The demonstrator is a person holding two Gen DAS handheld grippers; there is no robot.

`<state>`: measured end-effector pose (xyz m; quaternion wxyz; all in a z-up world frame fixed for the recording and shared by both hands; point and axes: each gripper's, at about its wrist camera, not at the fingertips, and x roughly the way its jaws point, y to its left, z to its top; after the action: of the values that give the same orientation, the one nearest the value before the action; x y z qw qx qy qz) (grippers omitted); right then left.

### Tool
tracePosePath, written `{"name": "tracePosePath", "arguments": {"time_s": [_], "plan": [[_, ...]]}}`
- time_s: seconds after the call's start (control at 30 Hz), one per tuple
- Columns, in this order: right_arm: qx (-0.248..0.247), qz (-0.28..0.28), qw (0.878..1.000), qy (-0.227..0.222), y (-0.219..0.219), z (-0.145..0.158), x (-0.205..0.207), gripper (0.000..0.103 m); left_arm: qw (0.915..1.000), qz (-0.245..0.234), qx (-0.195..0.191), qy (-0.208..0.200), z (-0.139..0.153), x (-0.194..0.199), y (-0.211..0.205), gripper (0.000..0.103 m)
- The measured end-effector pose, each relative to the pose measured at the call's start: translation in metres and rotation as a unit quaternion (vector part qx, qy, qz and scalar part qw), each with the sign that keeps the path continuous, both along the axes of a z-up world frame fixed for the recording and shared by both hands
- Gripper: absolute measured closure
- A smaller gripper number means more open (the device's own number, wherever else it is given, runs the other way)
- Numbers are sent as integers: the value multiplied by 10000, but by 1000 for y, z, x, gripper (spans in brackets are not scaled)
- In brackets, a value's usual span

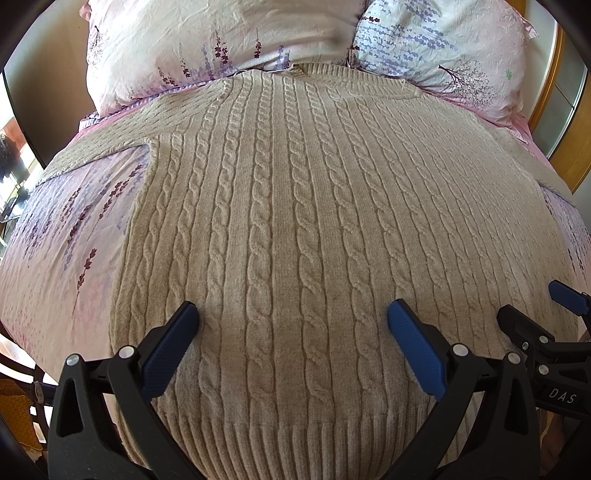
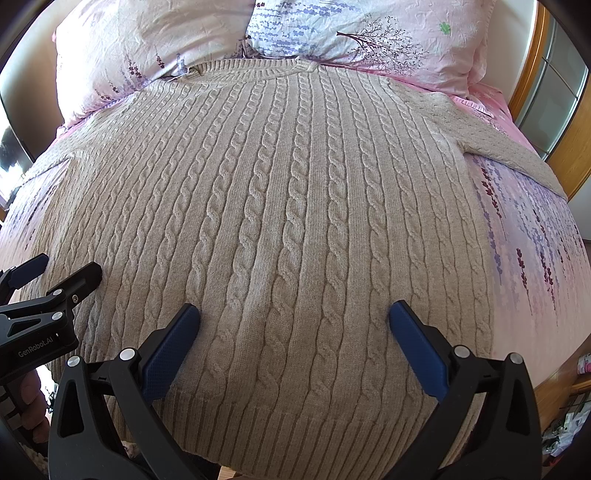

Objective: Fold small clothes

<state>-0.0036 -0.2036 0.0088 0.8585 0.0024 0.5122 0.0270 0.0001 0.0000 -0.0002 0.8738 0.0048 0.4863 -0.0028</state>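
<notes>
A beige cable-knit sweater (image 1: 295, 206) lies flat on the bed, collar toward the pillows, ribbed hem nearest me; it also shows in the right wrist view (image 2: 280, 206). Its sleeves spread out to the left (image 1: 92, 147) and right (image 2: 509, 147). My left gripper (image 1: 291, 317) is open and empty above the lower left part of the sweater. My right gripper (image 2: 293, 317) is open and empty above the lower right part. Each gripper shows at the edge of the other's view: the right one (image 1: 532, 310), the left one (image 2: 62, 273).
A pink floral bedsheet (image 1: 66, 229) covers the bed. Two floral pillows (image 1: 207, 40) (image 2: 369, 29) lie at the head. A wooden frame (image 2: 561, 122) stands at the right. The bed's front edge lies just below the hem.
</notes>
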Motion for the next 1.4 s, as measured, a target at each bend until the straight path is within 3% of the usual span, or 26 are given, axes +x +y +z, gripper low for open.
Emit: {"name": "tracePosePath", "arguments": {"time_s": [0.3, 0.6, 0.73, 0.87, 0.97, 1.1, 1.2, 1.3, 1.4], "plan": [[-1, 103, 9999, 104, 2, -3, -2, 1, 9999, -35, -7, 147, 1, 4, 0, 2], [260, 631, 9975, 165, -9, -1, 6, 1, 9964, -228, -84, 817, 1, 27, 3, 2], [970, 229, 9949, 144, -38, 8, 22, 1, 9957, -71, -474, 789, 7, 43, 12, 2], [1593, -545, 9856, -155, -93, 23, 51, 1, 9940, 93, -853, 672, 15, 65, 20, 2], [2128, -1296, 9673, -470, -151, 35, 75, 1, 9937, 103, -932, 612, 18, 84, 18, 2], [2497, -2419, 9349, -717, -229, 36, 102, 11, 9926, 28, -1044, 620, 20, 110, 9, 2], [2897, -3272, 8968, -686, -279, 20, 111, 21, 9907, -55, -1247, 539, 23, 124, 4, 2], [3149, -4020, 8571, -684, -316, 7, 107, 21, 9857, -104, -1631, 409, 26, 131, 6, 2], [3373, -4338, 8313, -834, -340, -1, 102, 23, 9841, -40, -1759, 244, 28, 133, 6, 2]]}}
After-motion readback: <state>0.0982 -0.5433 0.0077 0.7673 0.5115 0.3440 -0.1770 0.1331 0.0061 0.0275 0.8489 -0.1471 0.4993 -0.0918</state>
